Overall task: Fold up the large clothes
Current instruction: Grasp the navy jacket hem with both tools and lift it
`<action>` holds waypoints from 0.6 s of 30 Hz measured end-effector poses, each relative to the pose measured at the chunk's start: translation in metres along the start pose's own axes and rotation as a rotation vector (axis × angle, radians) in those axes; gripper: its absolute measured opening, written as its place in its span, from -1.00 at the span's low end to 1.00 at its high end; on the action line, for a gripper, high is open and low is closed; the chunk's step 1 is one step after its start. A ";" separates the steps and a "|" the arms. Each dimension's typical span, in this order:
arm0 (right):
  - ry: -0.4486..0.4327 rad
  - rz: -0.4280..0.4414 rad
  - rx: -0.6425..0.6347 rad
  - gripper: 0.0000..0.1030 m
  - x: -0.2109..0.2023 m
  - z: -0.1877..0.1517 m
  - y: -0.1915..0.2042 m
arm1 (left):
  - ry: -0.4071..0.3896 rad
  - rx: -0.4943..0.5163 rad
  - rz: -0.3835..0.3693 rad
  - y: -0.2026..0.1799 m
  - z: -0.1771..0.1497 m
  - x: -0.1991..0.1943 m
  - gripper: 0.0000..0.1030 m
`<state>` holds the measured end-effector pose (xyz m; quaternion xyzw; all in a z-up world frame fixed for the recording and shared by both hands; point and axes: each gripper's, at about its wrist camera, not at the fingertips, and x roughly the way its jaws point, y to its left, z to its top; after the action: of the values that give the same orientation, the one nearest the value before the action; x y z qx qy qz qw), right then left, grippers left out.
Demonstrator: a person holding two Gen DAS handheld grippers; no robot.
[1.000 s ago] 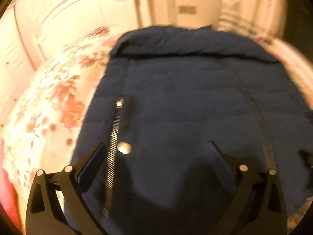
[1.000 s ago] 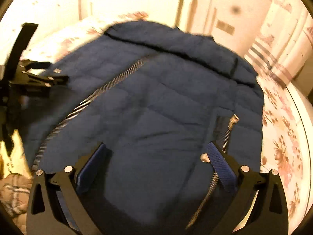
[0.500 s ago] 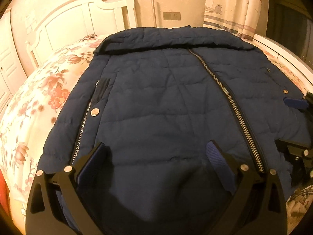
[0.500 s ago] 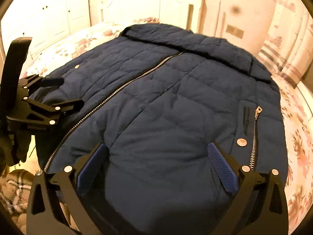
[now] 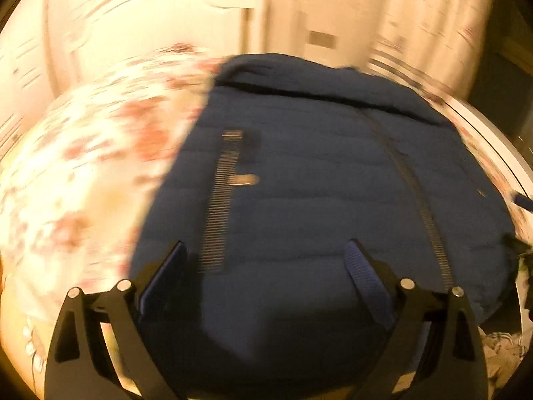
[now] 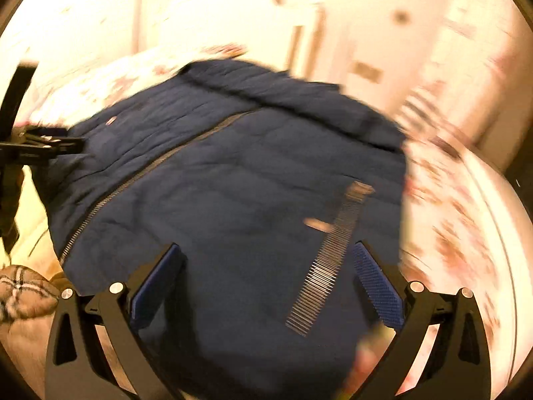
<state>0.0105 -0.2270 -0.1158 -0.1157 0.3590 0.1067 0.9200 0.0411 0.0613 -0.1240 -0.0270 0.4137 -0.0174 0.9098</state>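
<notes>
Navy quilted jacket [image 5: 316, 183] spread front up on the bed [image 5: 83, 166], over a pale bedcover with reddish flowers, collar [image 5: 299, 73] at the far end toward the white headboard [image 5: 150, 16]. Zipped shut down the middle, main zipper [image 5: 423, 206] running from the collar to the near hem. Both views smeared by motion blur, so fine detail lost. Left tool [image 5: 266, 242] wide open over the near hem on the jacket's left half, jaws just now closing a little, blue pads [image 5: 363, 276] apart with jacket cloth seen between them but not pinched. Just beyond its left finger, a short pocket zipper [image 5: 220, 200] with a metal snap [image 5: 245, 180] beside it. Right tool [image 6: 266, 244] likewise open over the near hem on the other half, nothing clamped, pads clear of each other; second pocket zipper [image 6: 329, 260] slanting between its fingers, closer to the right one, and another snap [image 6: 316, 225] just left of that zipper. Cannot tell whether either tool's pads rest on the cloth or hang just above it. In the right wrist view, left tool's black frame at the far left edge, at the jacket's side. Checked cloth [image 6: 23, 290] bunched off the near left corner of the jacket. Striped curtain [image 5: 426, 26] and a wall plate [image 5: 321, 39] behind the bed.
</notes>
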 end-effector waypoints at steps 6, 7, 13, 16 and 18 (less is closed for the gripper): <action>0.050 0.055 0.352 0.69 -0.025 -0.072 -0.085 | 0.050 -0.148 -0.034 0.068 -0.022 -0.003 0.84; 0.056 0.072 0.380 0.66 -0.025 -0.080 -0.089 | 0.055 -0.150 -0.043 0.070 -0.025 -0.002 0.83; 0.027 0.164 0.397 0.54 -0.027 -0.101 -0.077 | 0.034 -0.077 -0.117 0.055 -0.032 -0.010 0.76; 0.029 0.152 0.349 0.53 -0.025 -0.095 -0.067 | 0.021 -0.045 -0.095 0.044 -0.031 -0.010 0.76; 0.027 0.149 0.340 0.53 -0.022 -0.091 -0.061 | 0.034 -0.046 -0.086 0.043 -0.030 -0.003 0.75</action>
<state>-0.0460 -0.3141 -0.1577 0.0671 0.3917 0.1108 0.9109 0.0166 0.1032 -0.1440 -0.0653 0.4278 -0.0475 0.9003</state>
